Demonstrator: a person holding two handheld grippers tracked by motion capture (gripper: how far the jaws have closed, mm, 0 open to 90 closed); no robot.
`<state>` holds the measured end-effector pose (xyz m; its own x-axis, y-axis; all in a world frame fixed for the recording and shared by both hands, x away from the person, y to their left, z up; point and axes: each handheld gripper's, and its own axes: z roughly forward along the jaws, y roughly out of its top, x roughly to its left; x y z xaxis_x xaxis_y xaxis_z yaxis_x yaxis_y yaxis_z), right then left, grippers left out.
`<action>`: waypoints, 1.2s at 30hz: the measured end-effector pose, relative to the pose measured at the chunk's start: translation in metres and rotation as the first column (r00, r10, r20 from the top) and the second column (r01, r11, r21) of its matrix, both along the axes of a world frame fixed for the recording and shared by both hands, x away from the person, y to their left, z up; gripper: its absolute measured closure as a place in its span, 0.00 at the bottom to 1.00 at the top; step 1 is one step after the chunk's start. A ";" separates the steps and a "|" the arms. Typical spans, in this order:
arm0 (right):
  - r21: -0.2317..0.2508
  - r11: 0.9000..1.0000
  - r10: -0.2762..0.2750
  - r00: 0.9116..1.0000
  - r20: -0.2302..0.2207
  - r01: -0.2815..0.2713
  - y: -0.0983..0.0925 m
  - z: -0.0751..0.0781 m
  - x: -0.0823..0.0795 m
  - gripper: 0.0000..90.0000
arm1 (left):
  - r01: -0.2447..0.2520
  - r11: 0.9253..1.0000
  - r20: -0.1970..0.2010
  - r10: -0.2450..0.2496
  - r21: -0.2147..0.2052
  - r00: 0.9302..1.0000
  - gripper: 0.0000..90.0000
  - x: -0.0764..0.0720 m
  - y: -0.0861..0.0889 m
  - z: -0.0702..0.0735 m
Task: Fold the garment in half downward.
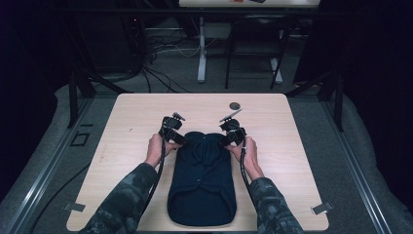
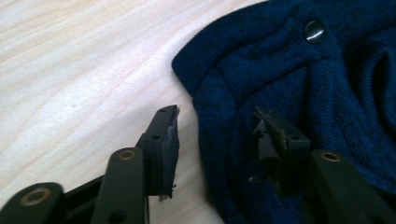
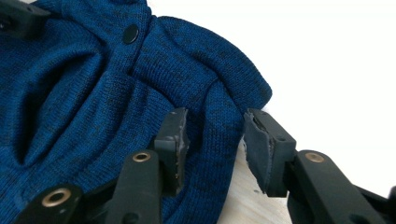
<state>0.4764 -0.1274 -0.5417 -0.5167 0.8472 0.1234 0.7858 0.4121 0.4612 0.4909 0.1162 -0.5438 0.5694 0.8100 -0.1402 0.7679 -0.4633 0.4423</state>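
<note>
A dark blue knitted garment [image 1: 202, 185] lies flat on the light wooden table [image 1: 131, 112], collar end away from the person. My left gripper [image 1: 178, 139] sits at its far left corner and my right gripper [image 1: 227, 141] at its far right corner. In the left gripper view the jaws [image 2: 217, 121] straddle the garment's edge [image 2: 289, 70]: one pad rests on the knit, the other stands over bare wood with a gap. In the right gripper view the jaws [image 3: 215, 121] straddle a fold of the knit [image 3: 93, 93], with space still visible beside the outer pad. A black button [image 3: 130, 33] sits near the collar.
A small dark round disc [image 1: 234, 105] lies on the table beyond the right gripper. Metal clips [image 1: 75, 206] [image 1: 321, 208] sit at the table's near corners. Bare wood stretches left and right of the garment. Behind the table are cables and the legs of another table [image 1: 201, 53].
</note>
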 end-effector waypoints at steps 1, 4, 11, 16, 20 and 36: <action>-0.003 1.000 -0.004 1.000 -0.004 0.004 0.000 0.000 0.000 0.69 | 0.002 1.000 -0.002 -0.002 0.005 1.000 0.61 -0.001 -0.002 -0.002; -0.002 1.000 -0.007 1.000 -0.004 0.007 0.000 -0.001 0.000 0.72 | -0.006 1.000 -0.003 0.006 0.005 1.000 0.65 -0.001 -0.003 -0.003; -0.011 1.000 -0.022 1.000 -0.010 0.022 -0.003 -0.006 0.000 0.78 | 0.009 1.000 -0.003 -0.009 0.026 1.000 0.74 -0.002 -0.010 -0.006; -0.013 1.000 -0.023 1.000 0.001 0.023 -0.002 -0.007 0.000 0.84 | 0.001 1.000 -0.006 -0.001 0.017 1.000 0.79 -0.003 -0.010 -0.007; -0.013 0.999 -0.034 0.999 -0.009 0.034 -0.002 -0.007 -0.001 0.88 | 0.003 1.000 -0.009 -0.003 0.012 1.000 0.83 -0.002 -0.008 -0.007; -0.014 1.000 -0.016 1.000 0.025 0.016 -0.001 -0.005 -0.004 0.96 | 0.026 1.000 0.045 -0.026 0.007 0.999 0.93 -0.008 -0.007 -0.006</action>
<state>0.4722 -0.1284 -0.5463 -0.5058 0.8569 0.0991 0.7808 0.4059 0.4749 0.4831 0.1089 -0.5495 0.5959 0.7956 -0.1089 0.7351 -0.4859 0.4728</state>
